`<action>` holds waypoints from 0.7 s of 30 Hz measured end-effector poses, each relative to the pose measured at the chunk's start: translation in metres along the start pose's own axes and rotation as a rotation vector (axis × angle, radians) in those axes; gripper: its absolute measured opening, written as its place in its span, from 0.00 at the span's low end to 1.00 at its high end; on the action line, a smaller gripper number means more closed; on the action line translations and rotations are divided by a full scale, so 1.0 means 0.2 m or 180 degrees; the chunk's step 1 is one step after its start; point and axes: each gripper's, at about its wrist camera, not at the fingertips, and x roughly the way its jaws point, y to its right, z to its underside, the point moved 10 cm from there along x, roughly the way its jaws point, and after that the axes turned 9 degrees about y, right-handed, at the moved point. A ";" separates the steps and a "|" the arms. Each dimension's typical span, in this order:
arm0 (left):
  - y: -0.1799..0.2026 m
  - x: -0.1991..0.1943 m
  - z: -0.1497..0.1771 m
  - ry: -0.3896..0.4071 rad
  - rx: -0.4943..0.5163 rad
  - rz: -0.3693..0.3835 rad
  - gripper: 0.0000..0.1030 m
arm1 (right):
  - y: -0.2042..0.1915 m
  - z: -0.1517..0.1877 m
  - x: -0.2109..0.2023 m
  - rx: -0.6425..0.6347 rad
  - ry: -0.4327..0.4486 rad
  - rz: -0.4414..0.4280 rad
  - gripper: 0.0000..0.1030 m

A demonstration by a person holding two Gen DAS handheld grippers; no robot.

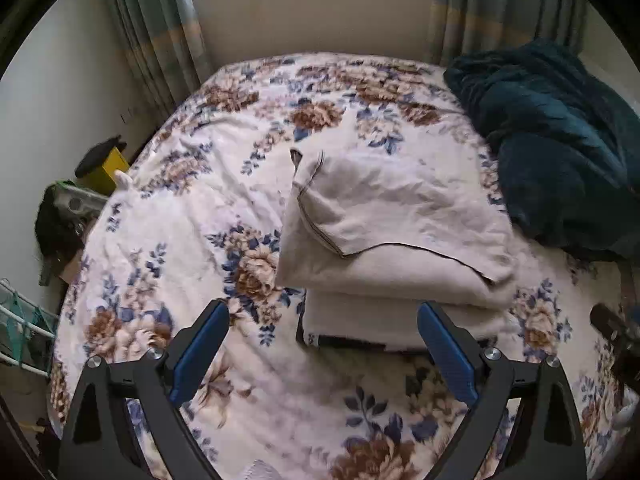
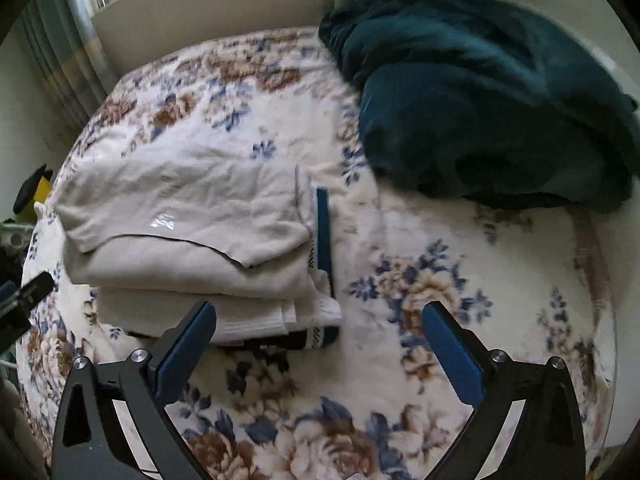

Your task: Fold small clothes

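Note:
A folded beige garment (image 1: 384,216) with dark seam lines lies on top of a small stack on the floral bed cover (image 1: 168,248). Under it sit a folded white garment (image 1: 376,320) and a dark one with a teal waistband (image 2: 323,236). The beige garment also shows in the right wrist view (image 2: 180,208). My left gripper (image 1: 324,320) is open and empty, just in front of the stack. My right gripper (image 2: 320,320) is open and empty, at the stack's near right corner. The other gripper's tip shows at the frame edges (image 1: 612,328) (image 2: 28,296).
A bunched dark teal blanket (image 1: 560,144) (image 2: 480,92) lies on the bed's far right. Curtains (image 1: 160,28) and a window wall stand behind the bed. A yellow box (image 1: 108,168) and a wire rack (image 1: 24,328) stand on the floor at the left.

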 end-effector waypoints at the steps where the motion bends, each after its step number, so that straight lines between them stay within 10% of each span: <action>1: 0.00 -0.08 -0.01 0.0051 -0.0006 0.0004 0.93 | 0.00 -0.01 -0.08 -0.0011 0.0049 0.0004 1.00; 21: -0.06 -1.49 0.12 0.0672 -0.0110 -0.0021 0.93 | 0.14 0.05 -1.79 -0.0207 0.0900 -0.0190 1.00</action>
